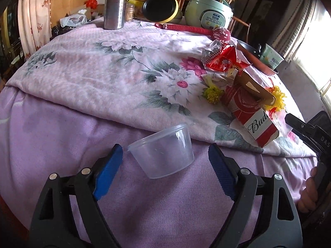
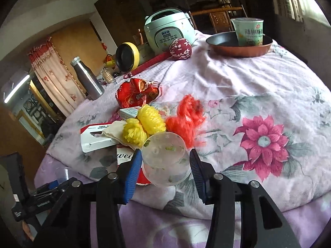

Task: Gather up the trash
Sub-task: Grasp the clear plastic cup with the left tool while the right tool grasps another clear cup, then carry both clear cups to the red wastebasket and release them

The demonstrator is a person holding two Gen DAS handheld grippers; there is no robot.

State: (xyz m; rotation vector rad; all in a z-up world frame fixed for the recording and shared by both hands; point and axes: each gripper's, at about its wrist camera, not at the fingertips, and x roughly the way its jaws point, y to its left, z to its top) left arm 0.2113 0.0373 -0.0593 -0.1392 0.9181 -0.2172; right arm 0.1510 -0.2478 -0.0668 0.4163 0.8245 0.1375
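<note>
1. Left wrist view: the left gripper (image 1: 165, 163) stands wide, its 2 blue ribbed pads (image 1: 107, 173) on either side of a clear plastic tub (image 1: 163, 150) without touching it. The tub is round, thin-walled and translucent, with a rolled rim; it lies tilted on its side on the plain lilac cloth (image 1: 62, 136) and appears empty.
2. Right wrist view: the right gripper (image 2: 164, 170) is narrowed around a clear plastic cup (image 2: 165, 161). The left pad touches the cup wall; contact at the right pad cannot be told. The cup is cylindrical and cloudy, with small green and pale scraps clinging inside.
3. Trash cluster, right wrist view: just beyond the cup lie 2 yellow fluffy pom-poms (image 2: 144, 124), 1 red-orange fluffy pom-pom (image 2: 186, 117), a crumpled glossy red foil wrapper (image 2: 136, 93) and a flat white-and-red card pack (image 2: 97, 136).
4. A red-and-white cardboard carton (image 1: 252, 113) lies under the cluster, its top torn open, with a brown paper piece resting in it.
5. Surface: a pale pink floral bedspread (image 2: 248, 95), soft and wrinkled, overlaps the lilac cloth.
6. Far edge: a brushed steel bottle (image 1: 114, 6) stands upright; a pale green rice cooker (image 2: 168, 29) has its lid closed; a copper-coloured pan (image 2: 238, 45) holds 1 printed paper noodle cup (image 2: 248, 32).
</note>
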